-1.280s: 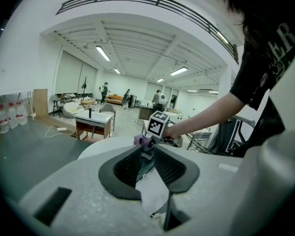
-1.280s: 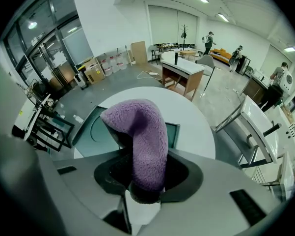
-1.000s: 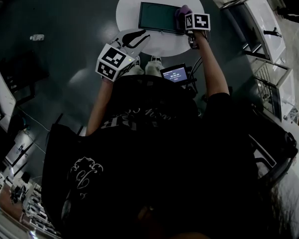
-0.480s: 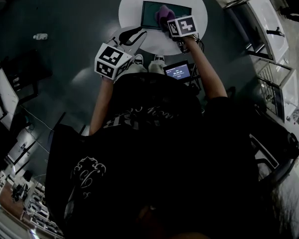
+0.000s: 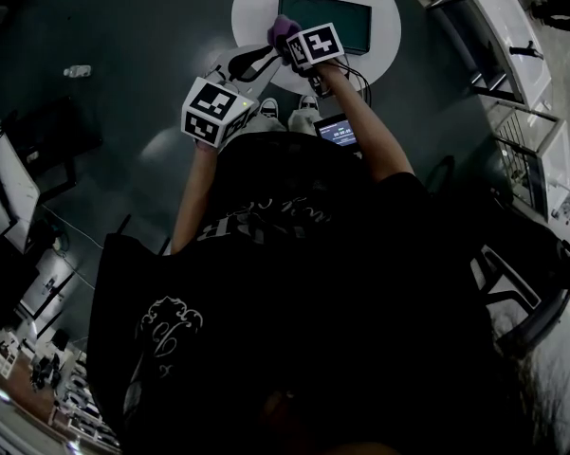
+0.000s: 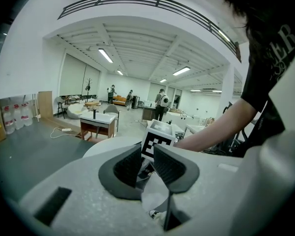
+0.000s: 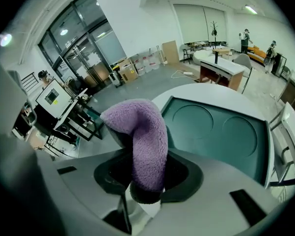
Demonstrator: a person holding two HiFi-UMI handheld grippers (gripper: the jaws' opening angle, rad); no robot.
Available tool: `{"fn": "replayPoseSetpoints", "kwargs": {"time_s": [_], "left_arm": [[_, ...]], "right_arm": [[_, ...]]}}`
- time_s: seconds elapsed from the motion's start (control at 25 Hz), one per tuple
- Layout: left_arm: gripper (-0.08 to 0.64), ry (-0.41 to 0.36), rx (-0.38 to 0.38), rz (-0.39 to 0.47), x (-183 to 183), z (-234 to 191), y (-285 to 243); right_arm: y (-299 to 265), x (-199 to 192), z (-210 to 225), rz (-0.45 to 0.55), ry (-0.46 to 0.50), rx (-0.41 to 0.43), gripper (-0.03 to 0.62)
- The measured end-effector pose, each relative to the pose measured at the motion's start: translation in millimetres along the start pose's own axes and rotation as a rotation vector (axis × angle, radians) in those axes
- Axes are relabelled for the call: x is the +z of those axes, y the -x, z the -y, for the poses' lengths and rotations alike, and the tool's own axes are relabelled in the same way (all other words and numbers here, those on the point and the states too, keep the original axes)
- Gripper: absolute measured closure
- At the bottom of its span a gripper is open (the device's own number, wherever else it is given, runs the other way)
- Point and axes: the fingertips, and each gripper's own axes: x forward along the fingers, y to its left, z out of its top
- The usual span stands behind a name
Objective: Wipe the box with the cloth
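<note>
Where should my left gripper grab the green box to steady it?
Likely the near edge of the box, with the left gripper coming in low from the person's side: it lies flat on the table, so only its thin rim fits between the fingers.

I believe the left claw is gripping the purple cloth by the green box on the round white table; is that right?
Not quite: the right claw grips the purple cloth by the green box on the round white table, as the right gripper view shows. The left claw holds nothing.
</note>
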Motion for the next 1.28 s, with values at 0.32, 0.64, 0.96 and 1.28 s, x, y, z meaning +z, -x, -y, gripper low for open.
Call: {"fn": "replayPoseSetpoints", "kwargs": {"time_s": [0.32,0.64,0.96,1.28], "left_arm": [[0.472,-0.031,-0.070,-0.004,0.3,4.0,-1.8],[0.472,-0.076,-0.169,-0.004,8.9,18.3,-18.2],[0.472,-0.097,-0.224,-0.013,8.5,25.4,-28.3],[0.472,-0.100,-0.227,-0.022,4.6,21.5,-26.1]], "right_arm": [[21.2,-33.8,55.1,-0.027,-0.097,-0.132,0.480],[57.7,-65.2,107.2,-0.036,-0.175,-0.254,0.480],[85.4,-94.5,146.3,-0.034,-0.273,-0.333,0.480],[88.2,-93.7,144.4,-0.048,-0.213,-0.327,0.480]]}}
